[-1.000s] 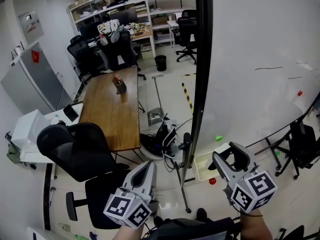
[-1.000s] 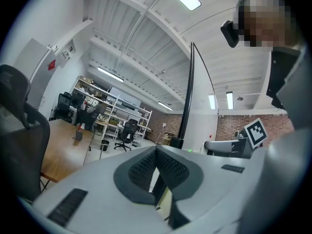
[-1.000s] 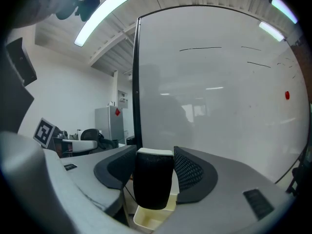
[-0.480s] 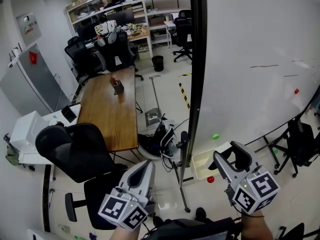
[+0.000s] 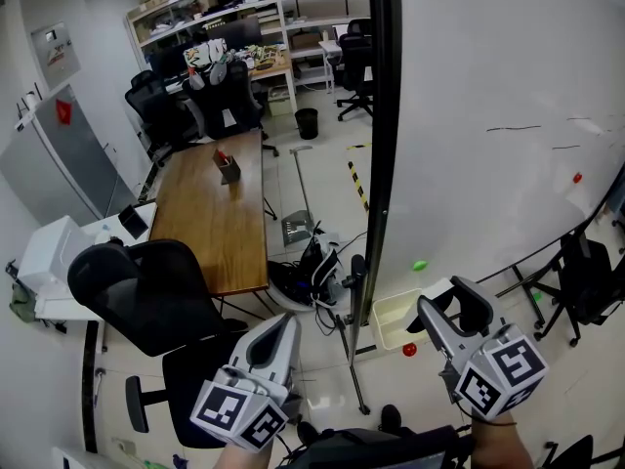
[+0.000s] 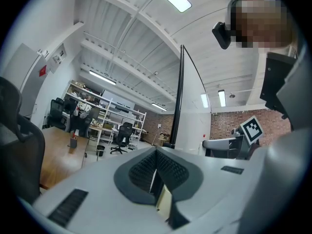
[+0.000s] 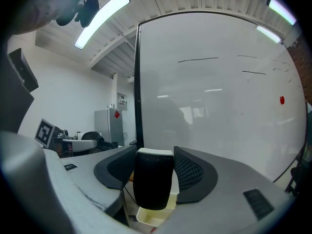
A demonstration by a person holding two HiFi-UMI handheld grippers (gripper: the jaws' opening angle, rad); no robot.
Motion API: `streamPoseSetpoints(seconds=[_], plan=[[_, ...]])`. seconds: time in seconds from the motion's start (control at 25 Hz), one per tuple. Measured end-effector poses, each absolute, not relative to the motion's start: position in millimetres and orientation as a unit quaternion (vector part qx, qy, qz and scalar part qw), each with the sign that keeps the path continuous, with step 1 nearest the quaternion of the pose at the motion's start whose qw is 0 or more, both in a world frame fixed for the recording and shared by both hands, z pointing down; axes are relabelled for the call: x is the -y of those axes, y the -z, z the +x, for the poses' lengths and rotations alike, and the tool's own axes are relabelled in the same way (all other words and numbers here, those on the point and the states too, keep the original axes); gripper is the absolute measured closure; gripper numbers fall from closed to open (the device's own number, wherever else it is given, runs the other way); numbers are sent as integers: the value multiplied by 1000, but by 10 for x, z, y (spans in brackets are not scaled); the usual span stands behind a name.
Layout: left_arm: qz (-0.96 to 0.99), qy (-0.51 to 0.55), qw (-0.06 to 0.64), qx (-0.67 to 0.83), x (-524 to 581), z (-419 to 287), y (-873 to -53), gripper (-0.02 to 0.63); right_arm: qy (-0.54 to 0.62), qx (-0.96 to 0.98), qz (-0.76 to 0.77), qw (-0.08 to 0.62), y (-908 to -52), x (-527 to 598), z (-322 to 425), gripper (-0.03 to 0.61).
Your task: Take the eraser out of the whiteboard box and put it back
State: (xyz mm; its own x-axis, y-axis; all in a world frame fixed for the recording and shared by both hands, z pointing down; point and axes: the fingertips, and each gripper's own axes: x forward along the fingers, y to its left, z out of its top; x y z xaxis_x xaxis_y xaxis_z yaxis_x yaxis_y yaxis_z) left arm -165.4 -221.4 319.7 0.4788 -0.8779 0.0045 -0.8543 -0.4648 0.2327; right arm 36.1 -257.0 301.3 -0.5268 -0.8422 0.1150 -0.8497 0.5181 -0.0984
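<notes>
Nearest the person, the left gripper [image 5: 282, 328] had its jaws closed together with nothing in them, and it pointed level toward 12 o'clock. The right gripper [image 5: 449, 311] stood wide, its pads clamped on the two sides of the black whiteboard eraser [image 7: 152, 186], which hung upright between them and clear of the box. In the right gripper view the cream whiteboard box [image 7: 157, 217] lay at 6 o'clock just under the eraser. In the head view it sat at 9 o'clock from that gripper, at the foot of the whiteboard [image 5: 488, 86]. Farther off, at 11 o'clock, stood the wooden table [image 5: 220, 218].

The return looked the riskier half. The box opening seemed narrow, so releasing off-centre or from too high would likely drop the eraser onto the floor. Lowering it crooked could catch the rim and knock the box.
</notes>
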Motion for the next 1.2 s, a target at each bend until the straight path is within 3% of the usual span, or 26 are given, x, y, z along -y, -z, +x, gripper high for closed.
streamPoseSetpoints(seconds=[0.64, 1.2], plan=[[843, 56, 162, 509, 2391, -1563, -3561, 588, -83, 864, 495, 38, -3248, 2688, 474, 311], [841, 10, 208, 500, 2458, -1324, -4224, 588, -112, 855, 499, 87, -4165, 2776, 507, 311]])
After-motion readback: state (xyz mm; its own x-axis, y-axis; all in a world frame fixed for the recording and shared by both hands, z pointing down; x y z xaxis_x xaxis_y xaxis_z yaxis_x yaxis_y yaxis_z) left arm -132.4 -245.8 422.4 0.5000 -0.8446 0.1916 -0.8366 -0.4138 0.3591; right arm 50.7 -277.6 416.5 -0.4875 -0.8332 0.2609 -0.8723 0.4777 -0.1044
